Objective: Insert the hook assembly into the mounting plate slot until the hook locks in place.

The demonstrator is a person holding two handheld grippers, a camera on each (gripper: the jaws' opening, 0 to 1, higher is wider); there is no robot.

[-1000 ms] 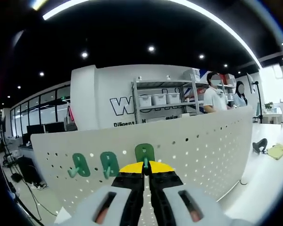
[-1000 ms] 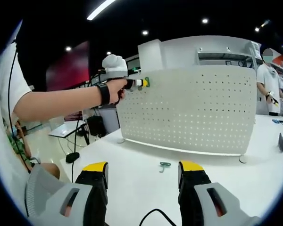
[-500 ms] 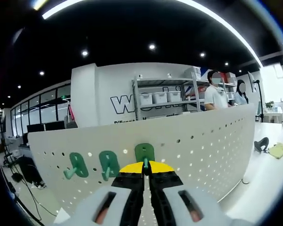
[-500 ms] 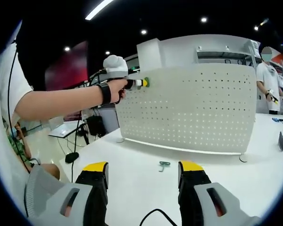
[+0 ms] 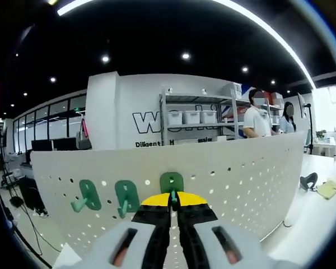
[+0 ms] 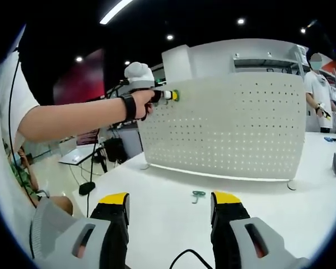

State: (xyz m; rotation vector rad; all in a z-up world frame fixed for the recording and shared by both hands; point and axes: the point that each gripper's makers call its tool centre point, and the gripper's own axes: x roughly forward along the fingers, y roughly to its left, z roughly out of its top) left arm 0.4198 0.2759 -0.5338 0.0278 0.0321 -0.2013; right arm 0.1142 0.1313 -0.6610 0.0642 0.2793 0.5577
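Observation:
In the left gripper view my left gripper (image 5: 173,197) is shut on a green hook (image 5: 172,184), pressed against the upper part of the white perforated mounting plate (image 5: 252,174). Two more green hooks (image 5: 88,195) (image 5: 125,196) sit on the plate to its left. The right gripper view shows my right gripper (image 6: 169,208) open low over the white table (image 6: 168,190), nothing between its fingers. A loose green hook (image 6: 198,195) lies on the table ahead of it. The left gripper (image 6: 169,95), held by a person's hand, meets the plate's (image 6: 235,129) upper left corner.
A shelf rack with white bins (image 5: 190,117) and two people (image 5: 263,120) stand behind the plate. A dark object (image 5: 308,180) and a yellow-green cloth (image 5: 328,189) lie on the table at right. A black cable (image 6: 182,258) runs between my right jaws.
The left gripper view has drifted slightly, so the two mounted hooks sit further left; the held hook stays at the plate. The right gripper has barely moved.

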